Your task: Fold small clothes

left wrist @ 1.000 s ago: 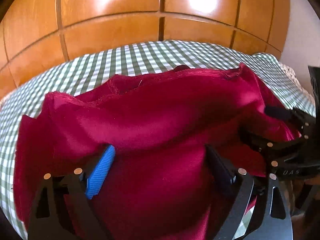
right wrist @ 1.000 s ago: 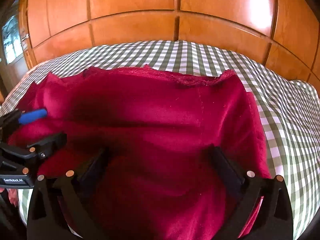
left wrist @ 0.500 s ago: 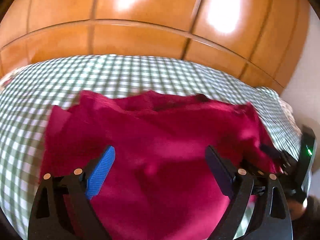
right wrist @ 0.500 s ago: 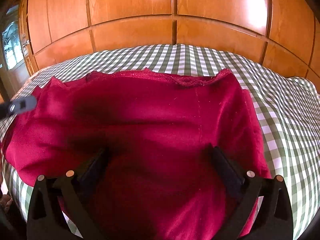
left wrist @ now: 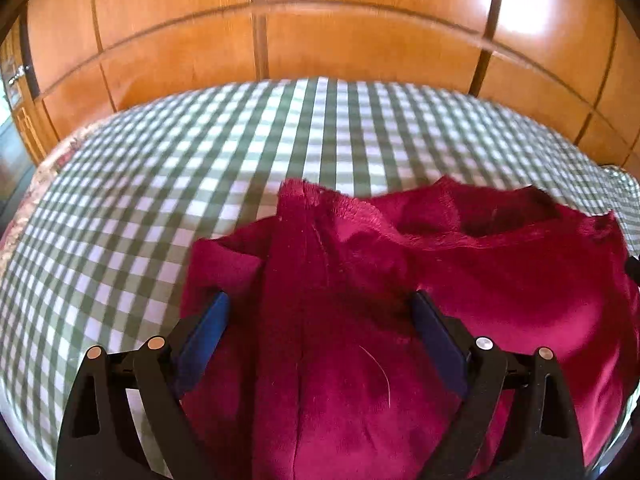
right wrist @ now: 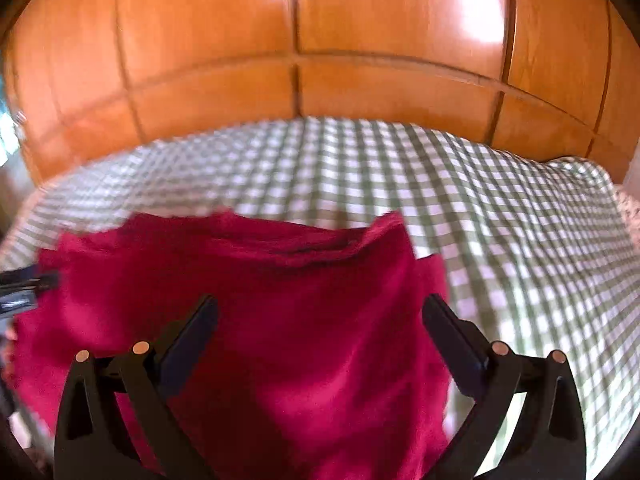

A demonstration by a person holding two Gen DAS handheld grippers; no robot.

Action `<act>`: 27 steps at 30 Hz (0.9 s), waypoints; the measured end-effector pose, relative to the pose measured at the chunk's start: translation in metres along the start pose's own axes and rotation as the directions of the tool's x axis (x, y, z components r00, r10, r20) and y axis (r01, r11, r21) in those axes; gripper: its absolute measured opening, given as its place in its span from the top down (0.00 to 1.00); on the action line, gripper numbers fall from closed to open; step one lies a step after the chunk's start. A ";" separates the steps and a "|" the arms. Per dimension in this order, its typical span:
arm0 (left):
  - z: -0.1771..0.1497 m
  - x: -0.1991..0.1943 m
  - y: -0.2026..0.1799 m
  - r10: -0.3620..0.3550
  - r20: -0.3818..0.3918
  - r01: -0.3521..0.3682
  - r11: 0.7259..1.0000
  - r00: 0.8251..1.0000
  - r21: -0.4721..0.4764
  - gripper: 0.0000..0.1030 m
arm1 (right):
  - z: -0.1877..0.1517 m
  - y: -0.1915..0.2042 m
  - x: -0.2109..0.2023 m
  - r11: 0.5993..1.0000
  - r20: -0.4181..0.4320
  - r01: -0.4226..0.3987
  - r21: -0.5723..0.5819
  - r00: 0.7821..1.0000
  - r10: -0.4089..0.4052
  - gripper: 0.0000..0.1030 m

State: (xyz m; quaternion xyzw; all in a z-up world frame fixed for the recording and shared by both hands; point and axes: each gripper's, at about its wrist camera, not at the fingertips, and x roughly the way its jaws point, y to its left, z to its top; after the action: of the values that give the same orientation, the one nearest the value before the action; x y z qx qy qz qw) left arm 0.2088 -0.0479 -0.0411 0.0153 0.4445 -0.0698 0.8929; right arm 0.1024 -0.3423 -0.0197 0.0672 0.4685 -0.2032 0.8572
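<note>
A crimson velvety garment (left wrist: 440, 300) lies on the green-and-white checked cloth (left wrist: 200, 168). It is partly folded, and its left edge has a doubled strip. My left gripper (left wrist: 318, 308) is open and empty above the garment's left part. In the right wrist view the garment (right wrist: 280, 312) fills the lower middle. My right gripper (right wrist: 320, 316) is open and empty above the garment's right part. The left gripper's tip (right wrist: 24, 284) shows at the left edge of the right wrist view.
Glossy wooden wardrobe doors (left wrist: 360, 40) stand behind the bed. The checked cloth (right wrist: 520, 232) stretches out to the right of the garment and beyond its far edge. A floral bedcover edge (left wrist: 48, 168) shows at the far left.
Both grippers have pulled back and apart from each other. The left view has swung left and the right view right. More checked cloth shows. The garment looks narrower.
</note>
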 end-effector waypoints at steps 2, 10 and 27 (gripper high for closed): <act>0.007 0.008 -0.006 0.036 -0.022 -0.035 0.999 0.999 0.029 0.12 | 0.003 -0.006 0.016 0.999 -0.021 0.035 0.003 0.999 -0.035 0.02; 0.035 0.047 -0.012 0.098 -0.021 -0.095 0.991 0.995 0.095 0.11 | -0.028 -0.053 0.035 0.962 -0.126 0.121 0.246 0.988 -0.092 0.02; -0.010 -0.025 0.034 -0.049 0.124 0.064 0.991 0.991 -0.121 0.06 | -0.027 -0.030 0.031 0.962 -0.079 0.235 0.142 0.971 -0.225 0.02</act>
State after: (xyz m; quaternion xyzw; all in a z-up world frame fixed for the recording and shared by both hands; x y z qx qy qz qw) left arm 0.1907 -0.0105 -0.0280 -0.0573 0.3934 -0.0678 0.9151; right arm 0.0836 -0.3698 -0.0580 0.0831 0.4827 -0.3340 0.8054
